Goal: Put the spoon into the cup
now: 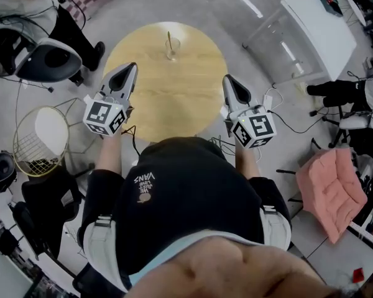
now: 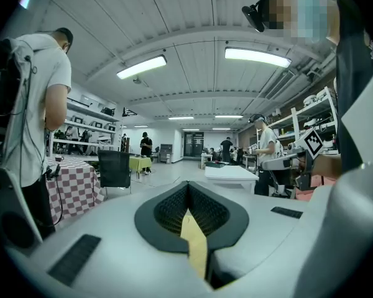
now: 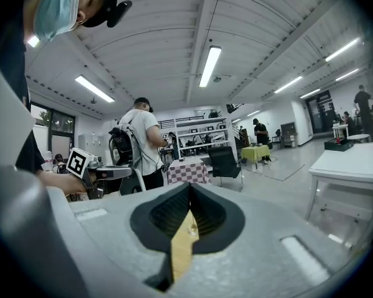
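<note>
A clear glass cup (image 1: 170, 47) stands toward the far side of the round wooden table (image 1: 168, 98), and the spoon (image 1: 169, 40) stands upright inside it. My left gripper (image 1: 130, 68) hovers over the table's left edge, shut, holding nothing. At the table's right edge my right gripper (image 1: 228, 81) is likewise shut and holds nothing. In the left gripper view the left gripper (image 2: 188, 195) has its jaws pressed together, with only a sliver of table (image 2: 195, 244) showing. In the right gripper view the right gripper (image 3: 189, 198) is shut too, and the cup (image 3: 191, 230) shows small through the slit.
A wire basket chair (image 1: 40, 139) and a black chair (image 1: 50, 58) stand left of the table. A white table (image 1: 317, 23) is at the far right and a pink cushioned seat (image 1: 331, 188) at the near right. Other people work around the room.
</note>
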`<state>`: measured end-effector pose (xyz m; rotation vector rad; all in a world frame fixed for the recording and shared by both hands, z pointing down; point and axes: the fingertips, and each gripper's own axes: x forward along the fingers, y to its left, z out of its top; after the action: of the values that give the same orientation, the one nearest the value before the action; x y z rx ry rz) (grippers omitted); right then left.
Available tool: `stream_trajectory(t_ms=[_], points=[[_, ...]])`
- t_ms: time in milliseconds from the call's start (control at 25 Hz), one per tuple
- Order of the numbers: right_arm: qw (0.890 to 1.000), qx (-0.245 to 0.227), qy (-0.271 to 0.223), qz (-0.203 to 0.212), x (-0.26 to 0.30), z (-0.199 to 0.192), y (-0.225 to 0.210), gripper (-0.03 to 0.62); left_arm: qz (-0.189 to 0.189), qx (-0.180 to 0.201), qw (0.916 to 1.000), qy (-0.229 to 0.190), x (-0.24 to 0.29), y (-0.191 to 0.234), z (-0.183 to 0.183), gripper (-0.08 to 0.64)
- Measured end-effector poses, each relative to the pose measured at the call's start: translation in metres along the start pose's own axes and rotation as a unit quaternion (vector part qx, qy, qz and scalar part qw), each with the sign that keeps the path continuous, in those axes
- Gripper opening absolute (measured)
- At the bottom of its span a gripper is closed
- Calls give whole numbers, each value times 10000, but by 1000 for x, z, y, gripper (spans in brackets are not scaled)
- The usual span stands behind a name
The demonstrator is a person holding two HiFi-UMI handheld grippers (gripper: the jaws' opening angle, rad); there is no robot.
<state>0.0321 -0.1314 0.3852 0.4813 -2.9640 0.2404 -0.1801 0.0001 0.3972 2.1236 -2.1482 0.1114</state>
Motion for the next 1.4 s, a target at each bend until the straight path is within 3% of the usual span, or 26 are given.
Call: stream_trajectory(t_ms=[760,1400], points=[[9971,-92,65,753,31,-1,7,-2,541,-13,9985,-93,-34,-22,1,8],[9936,-192,283,1077,38,-15,11,-2,864,-373,9955,-102,-51,-43,-18,8]])
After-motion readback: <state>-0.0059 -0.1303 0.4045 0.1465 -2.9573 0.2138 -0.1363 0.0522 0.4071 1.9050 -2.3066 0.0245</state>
